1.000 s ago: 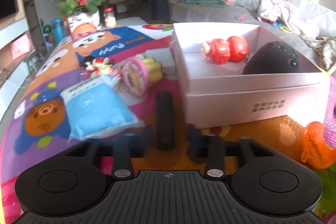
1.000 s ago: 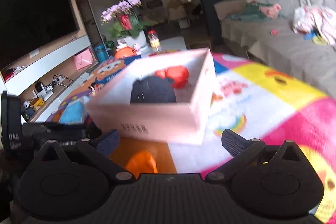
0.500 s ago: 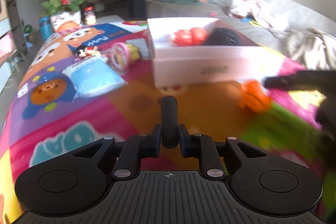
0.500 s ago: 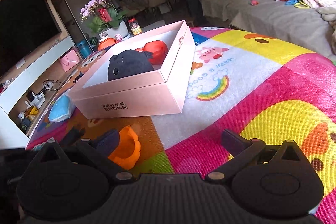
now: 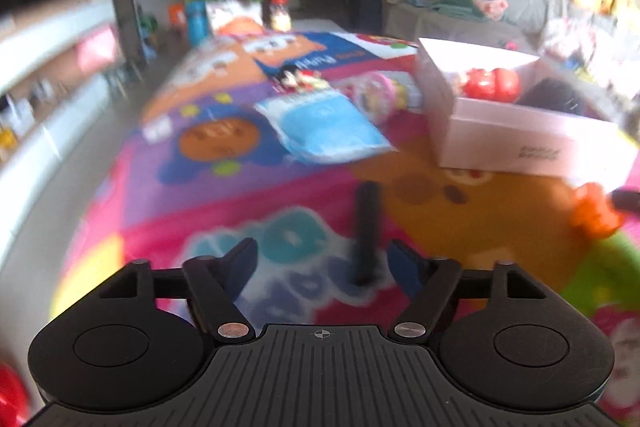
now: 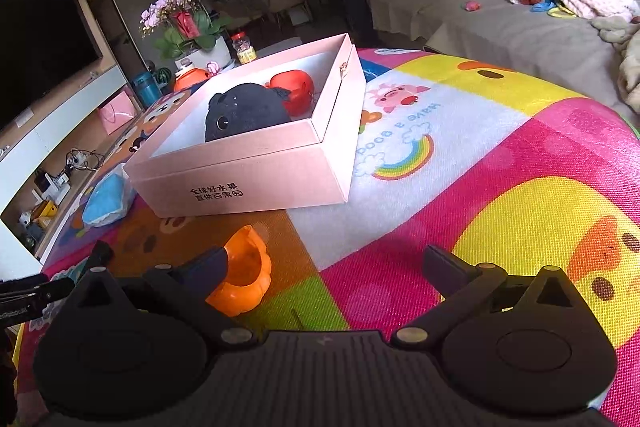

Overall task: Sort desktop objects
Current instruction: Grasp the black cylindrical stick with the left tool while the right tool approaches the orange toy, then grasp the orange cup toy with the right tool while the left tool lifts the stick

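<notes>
My left gripper [image 5: 322, 257] hovers over the colourful play mat [image 5: 248, 227], its jaws opening. A black rod [image 5: 366, 231] lies between them, nearer the right finger, and neither pad presses on it. My right gripper [image 6: 326, 259] is open, with an orange pumpkin-shaped toy [image 6: 242, 271] on the mat just beside its left finger. That orange toy [image 5: 592, 213] also shows in the blurred left wrist view. The pink box [image 6: 248, 183] holds a black plush [image 6: 244, 115] and a red toy [image 6: 294, 91].
A blue packet [image 5: 324, 125], a pink round toy [image 5: 376, 95] and a small figure [image 5: 298, 79] lie left of the pink box [image 5: 520, 135]. A flower pot [image 6: 192, 47] stands beyond the mat's far end. A grey sofa [image 6: 500, 27] with clothes runs along the right.
The left gripper was shut on the black rod and now stands apart from it. Its view has pulled back from the box and swung left. The right view has settled over the orange toy.
</notes>
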A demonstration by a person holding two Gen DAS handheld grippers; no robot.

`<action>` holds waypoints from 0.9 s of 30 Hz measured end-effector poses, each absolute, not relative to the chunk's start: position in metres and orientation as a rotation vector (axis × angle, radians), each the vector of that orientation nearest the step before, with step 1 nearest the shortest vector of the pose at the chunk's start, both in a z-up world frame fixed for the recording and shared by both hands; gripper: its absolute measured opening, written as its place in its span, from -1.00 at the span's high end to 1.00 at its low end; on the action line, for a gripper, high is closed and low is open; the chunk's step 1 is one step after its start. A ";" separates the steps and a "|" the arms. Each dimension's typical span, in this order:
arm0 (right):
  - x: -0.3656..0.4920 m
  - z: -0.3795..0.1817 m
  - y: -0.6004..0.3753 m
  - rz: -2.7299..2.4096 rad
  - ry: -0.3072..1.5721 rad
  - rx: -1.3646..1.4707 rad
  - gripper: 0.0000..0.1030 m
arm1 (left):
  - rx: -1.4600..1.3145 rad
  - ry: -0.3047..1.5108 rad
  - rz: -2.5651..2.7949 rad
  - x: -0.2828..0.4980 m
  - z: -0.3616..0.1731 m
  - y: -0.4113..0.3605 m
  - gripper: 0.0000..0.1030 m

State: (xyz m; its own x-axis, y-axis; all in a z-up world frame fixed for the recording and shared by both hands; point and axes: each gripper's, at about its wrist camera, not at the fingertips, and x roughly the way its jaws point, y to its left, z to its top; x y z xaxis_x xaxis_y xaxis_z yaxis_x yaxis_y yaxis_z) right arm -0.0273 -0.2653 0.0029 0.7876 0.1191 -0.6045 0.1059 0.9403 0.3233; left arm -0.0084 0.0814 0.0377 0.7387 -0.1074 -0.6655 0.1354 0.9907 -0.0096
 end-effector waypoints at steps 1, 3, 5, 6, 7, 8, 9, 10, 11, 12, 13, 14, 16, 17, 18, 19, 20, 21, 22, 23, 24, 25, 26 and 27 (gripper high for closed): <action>-0.027 0.003 -0.264 0.006 0.668 0.348 -1.00 | 0.012 0.740 -0.159 -0.007 0.037 0.080 -0.61; -0.026 0.003 -0.262 0.002 0.672 0.331 -1.00 | 0.011 0.746 -0.177 -0.004 0.033 0.072 -0.64; -0.026 0.003 -0.260 -0.002 0.676 0.318 -1.00 | 0.000 0.756 -0.199 0.000 0.029 0.065 -0.64; -0.026 0.003 -0.260 -0.002 0.676 0.316 -1.00 | -0.031 0.765 -0.238 -0.001 0.027 0.062 -0.66; -0.026 0.003 -0.260 -0.002 0.675 0.315 -1.00 | -0.065 0.766 -0.290 -0.003 0.029 0.059 -0.68; -0.026 0.003 -0.260 -0.002 0.675 0.316 -1.00 | -0.081 0.759 -0.343 -0.006 0.032 0.057 -0.70; -0.026 0.003 -0.260 -0.003 0.676 0.315 -1.00 | -0.096 0.756 -0.403 -0.009 0.035 0.054 -0.70; -0.026 0.003 -0.260 -0.003 0.677 0.312 -1.00 | -0.107 0.749 -0.454 -0.013 0.037 0.052 -0.71; -0.026 0.003 -0.259 -0.005 0.679 0.306 -1.00 | -0.106 0.737 -0.486 -0.016 0.040 0.050 -0.75; -0.026 0.003 -0.259 -0.007 0.680 0.301 -1.00 | -0.090 0.721 -0.498 -0.020 0.042 0.048 -0.80; -0.026 0.003 -0.259 -0.008 0.681 0.297 -1.00 | -0.066 0.704 -0.489 -0.022 0.043 0.047 -0.82; -0.026 0.003 -0.259 -0.008 0.682 0.297 -1.00 | -0.032 0.683 -0.462 -0.023 0.043 0.047 -0.84; -0.026 0.003 -0.258 -0.009 0.681 0.297 -1.00 | 0.041 0.656 -0.392 -0.019 0.042 0.048 -0.84; -0.026 0.003 -0.258 -0.009 0.681 0.295 -1.00 | 0.072 0.649 -0.370 -0.013 0.041 0.049 -0.85; -0.026 0.003 -0.258 -0.011 0.681 0.293 -1.00 | 0.095 0.641 -0.361 -0.006 0.040 0.051 -0.86; -0.025 0.003 -0.257 -0.014 0.682 0.288 -1.00 | 0.108 0.638 -0.361 0.001 0.040 0.053 -0.86; -0.025 0.003 -0.256 -0.018 0.683 0.281 -1.00 | 0.117 0.642 -0.367 0.011 0.038 0.054 -0.87; -0.025 0.002 -0.255 -0.023 0.685 0.273 -1.00 | 0.122 0.652 -0.380 0.021 0.037 0.053 -0.87; -0.024 0.003 -0.253 -0.027 0.688 0.264 -1.00 | 0.124 0.663 -0.402 0.033 0.035 0.051 -0.88; -0.023 0.002 -0.252 -0.031 0.691 0.254 -1.00 | 0.127 0.668 -0.424 0.043 0.032 0.048 -0.88; -0.023 0.002 -0.251 -0.034 0.694 0.246 -1.00 | 0.131 0.670 -0.437 0.054 0.029 0.045 -0.88; -0.023 0.002 -0.250 -0.036 0.696 0.239 -1.00 | 0.132 0.671 -0.447 0.063 0.026 0.043 -0.88; -0.023 0.002 -0.250 -0.037 0.696 0.236 -1.00 | 0.125 0.677 -0.470 0.071 0.022 0.040 -0.88; -0.023 0.002 -0.251 -0.036 0.696 0.237 -1.00 | 0.115 0.682 -0.499 0.078 0.019 0.038 -0.88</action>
State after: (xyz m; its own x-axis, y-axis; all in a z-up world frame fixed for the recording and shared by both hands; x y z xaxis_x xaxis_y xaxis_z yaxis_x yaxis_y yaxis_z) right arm -0.0226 -0.2508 0.0023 0.7681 0.0460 -0.6387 0.1119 0.9724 0.2046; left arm 0.0783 0.0381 0.0193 0.6637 -0.4039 -0.6295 0.4776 0.8766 -0.0588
